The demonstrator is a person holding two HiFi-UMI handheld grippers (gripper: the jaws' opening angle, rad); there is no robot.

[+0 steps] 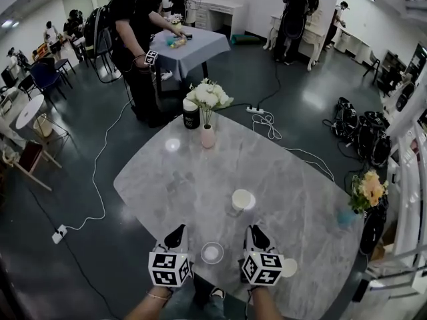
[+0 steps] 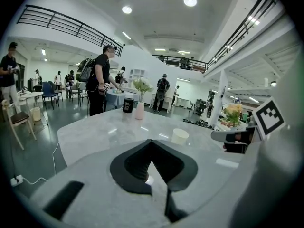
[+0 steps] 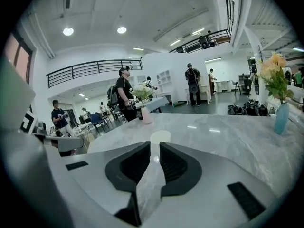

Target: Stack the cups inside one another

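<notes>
Marble surface: far cup, near cup unstacked; left tool, right tool clenched empty, flanking near cup, presumably pre-grasp.

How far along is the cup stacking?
Done: nothing; no cup sits inside another. The far cup, the near cup and what seems a third cup stand apart on the table. In hand: nothing; the left gripper and right gripper are both shut and empty, either side of the near cup. Left: all the stacking.
</notes>
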